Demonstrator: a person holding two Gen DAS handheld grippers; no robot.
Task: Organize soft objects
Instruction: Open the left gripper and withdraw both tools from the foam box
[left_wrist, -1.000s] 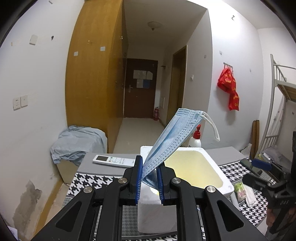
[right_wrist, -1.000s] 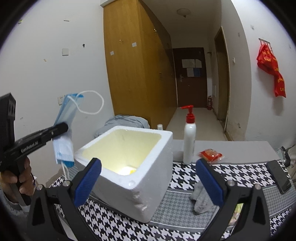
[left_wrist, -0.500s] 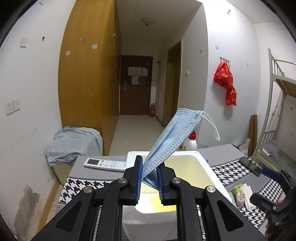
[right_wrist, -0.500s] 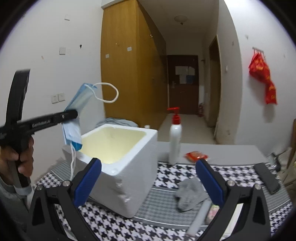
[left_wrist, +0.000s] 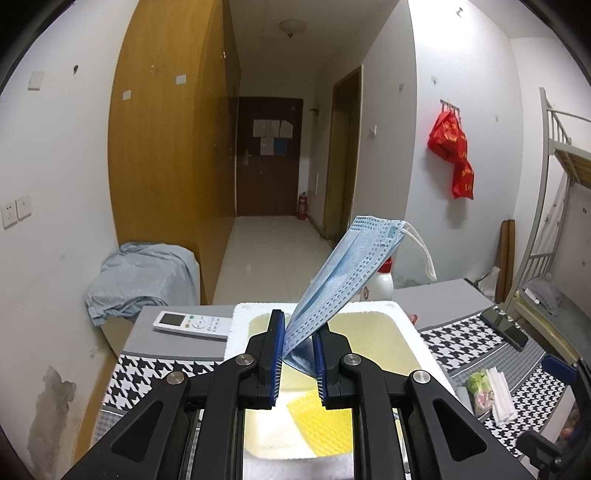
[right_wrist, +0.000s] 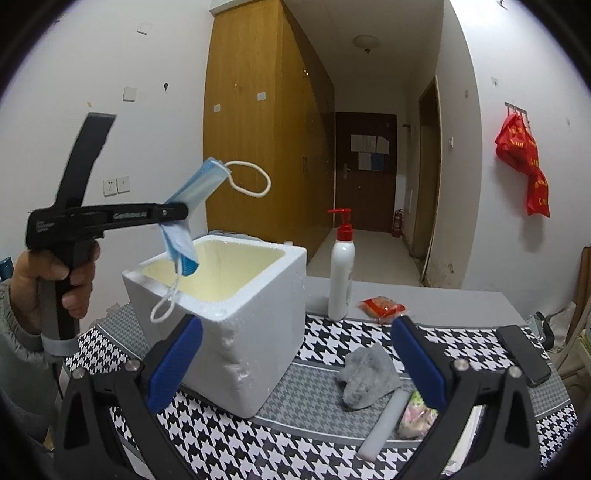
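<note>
On the houndstooth bench (right_wrist: 229, 443) stood a foam box (right_wrist: 236, 332). My left hand-held gripper (left_wrist: 298, 354) held the mask (left_wrist: 340, 284) clamped over the box, not yet dropped; something yellow (left_wrist: 317, 424) already lay inside. My right hand-held gripper (right_wrist: 295, 362) stood wide and empty, with a grey cloth (right_wrist: 365, 376) left beside the box.

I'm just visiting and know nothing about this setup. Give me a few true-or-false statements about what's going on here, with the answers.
1. The left gripper pinches a blue face mask. True.
2. The right gripper holds the grey cloth. False: its jaws are open and empty; the cloth lies on the houndstooth mat.
3. The mask hangs over the white foam box. True.
4. The foam box has a lid on. False: it is open on top.
5. The pump bottle lies on its side. False: it stands upright.
</note>
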